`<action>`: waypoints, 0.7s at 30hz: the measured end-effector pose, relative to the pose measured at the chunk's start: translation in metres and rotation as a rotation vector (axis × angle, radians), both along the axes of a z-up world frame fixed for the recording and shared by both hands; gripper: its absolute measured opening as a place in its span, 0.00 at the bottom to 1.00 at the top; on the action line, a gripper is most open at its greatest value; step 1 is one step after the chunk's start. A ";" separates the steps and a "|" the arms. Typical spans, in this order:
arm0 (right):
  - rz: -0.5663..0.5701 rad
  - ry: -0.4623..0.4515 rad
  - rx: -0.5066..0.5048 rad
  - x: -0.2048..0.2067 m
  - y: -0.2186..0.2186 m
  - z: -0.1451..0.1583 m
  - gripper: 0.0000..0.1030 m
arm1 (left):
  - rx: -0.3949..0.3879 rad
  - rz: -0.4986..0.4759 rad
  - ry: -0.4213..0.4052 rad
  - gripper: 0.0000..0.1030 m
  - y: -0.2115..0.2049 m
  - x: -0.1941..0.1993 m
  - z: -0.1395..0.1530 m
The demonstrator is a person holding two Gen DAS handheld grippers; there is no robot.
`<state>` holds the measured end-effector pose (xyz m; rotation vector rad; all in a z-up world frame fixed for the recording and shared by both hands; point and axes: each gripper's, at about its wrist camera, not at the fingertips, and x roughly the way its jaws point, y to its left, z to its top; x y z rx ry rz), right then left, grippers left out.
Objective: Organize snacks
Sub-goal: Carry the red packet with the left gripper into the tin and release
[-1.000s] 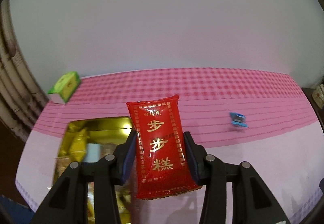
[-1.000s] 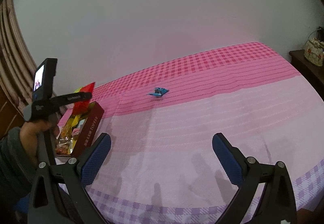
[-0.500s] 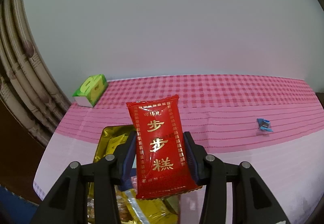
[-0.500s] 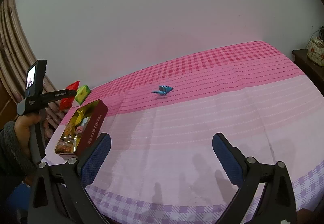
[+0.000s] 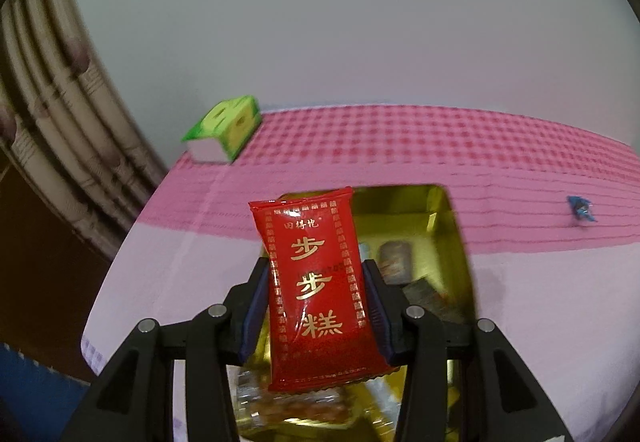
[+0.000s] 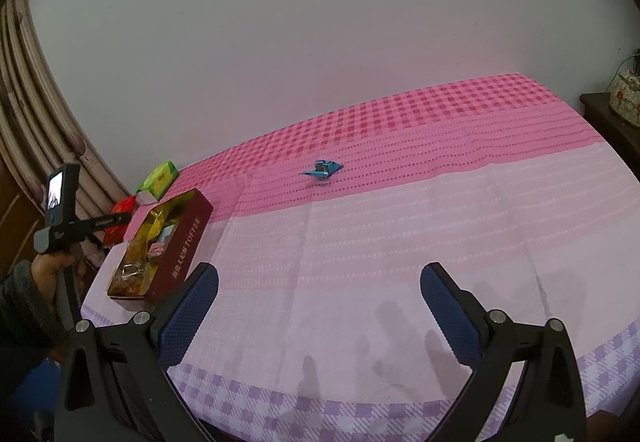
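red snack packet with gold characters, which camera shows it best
The left wrist view: the red snack packet fills the centre, clamped in the left gripper, print readable. The right wrist view shows only a small red sliver at far left.

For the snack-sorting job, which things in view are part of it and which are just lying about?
Part of the job:
- red snack packet, held in the left gripper
- open toffee tin, already holding snacks
- blue wrapped candy, loose on the cloth
- green packet, probably

Just lying about:
- curtain
- side cabinet
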<state>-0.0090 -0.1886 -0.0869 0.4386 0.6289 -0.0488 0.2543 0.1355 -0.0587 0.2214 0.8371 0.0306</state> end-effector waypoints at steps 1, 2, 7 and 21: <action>0.000 0.000 0.000 -0.001 0.000 0.000 0.98 | -0.007 0.007 0.006 0.44 0.009 -0.001 -0.002; 0.002 0.002 -0.001 0.000 0.001 0.000 0.98 | -0.011 0.007 0.010 0.44 0.013 -0.002 -0.003; 0.002 0.024 -0.013 0.002 0.004 -0.005 0.98 | -0.010 -0.002 0.028 0.44 0.024 -0.008 -0.012; 0.020 0.107 -0.035 0.017 0.011 -0.032 0.98 | -0.083 -0.045 0.081 0.44 0.041 -0.041 -0.048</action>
